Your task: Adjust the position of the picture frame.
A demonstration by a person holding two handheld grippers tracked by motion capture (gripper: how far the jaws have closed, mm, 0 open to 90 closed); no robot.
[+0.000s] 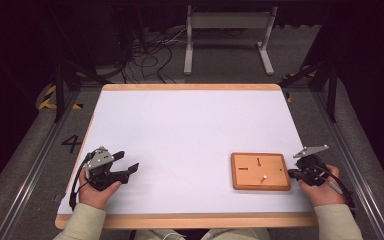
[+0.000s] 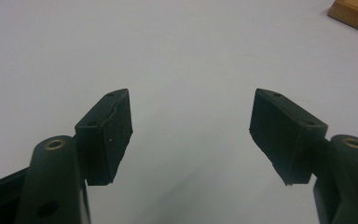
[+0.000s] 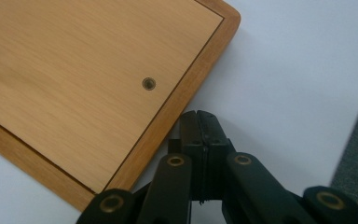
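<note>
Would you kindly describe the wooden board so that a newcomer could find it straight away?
Look at the white table, then at its near right part, beside the right gripper. There lies the wooden board, a flat rectangle with a raised darker rim and a paler inset panel. It is the sole brown thing on the white top.

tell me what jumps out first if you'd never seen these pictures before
The wooden board stands out most, lying flat near the right front of the white table, with a small peg standing on it. The right gripper sits just beside its right edge with jaws pressed shut on nothing; the right gripper view shows their tips next to the board's rim. At the front left, the left gripper is held with jaws wide open over bare tabletop.
</note>
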